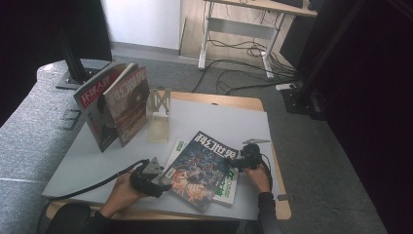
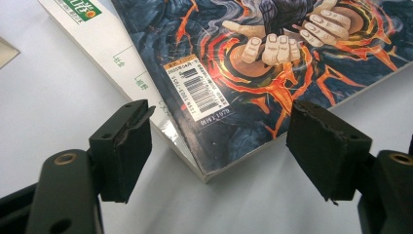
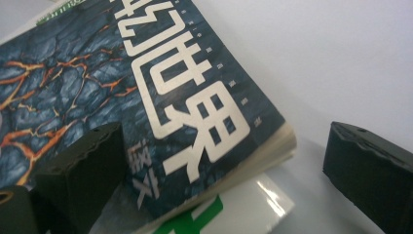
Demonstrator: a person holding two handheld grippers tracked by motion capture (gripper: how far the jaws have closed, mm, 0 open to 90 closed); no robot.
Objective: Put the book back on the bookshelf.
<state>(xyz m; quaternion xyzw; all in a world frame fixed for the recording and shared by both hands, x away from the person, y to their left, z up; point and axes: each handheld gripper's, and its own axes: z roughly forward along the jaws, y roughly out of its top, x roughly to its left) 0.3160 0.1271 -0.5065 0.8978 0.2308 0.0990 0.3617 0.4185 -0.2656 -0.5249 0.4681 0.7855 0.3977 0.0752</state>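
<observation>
Dark magazine (image 1: 204,168) lies flat atop a white-and-green magazine (image 1: 228,191) at the bench's (image 1: 219,119) near edge. Left gripper (image 2: 219,146): jaws wide apart, straddling its barcode corner, nothing held. Right gripper (image 3: 219,165): jaws wide, one over the title cover, not pressing. High view adds two standing magazines (image 1: 114,105) and a clear stand (image 1: 159,117).

High view looks down; both gripper views closely share the dark magazine (image 1: 204,170).
</observation>
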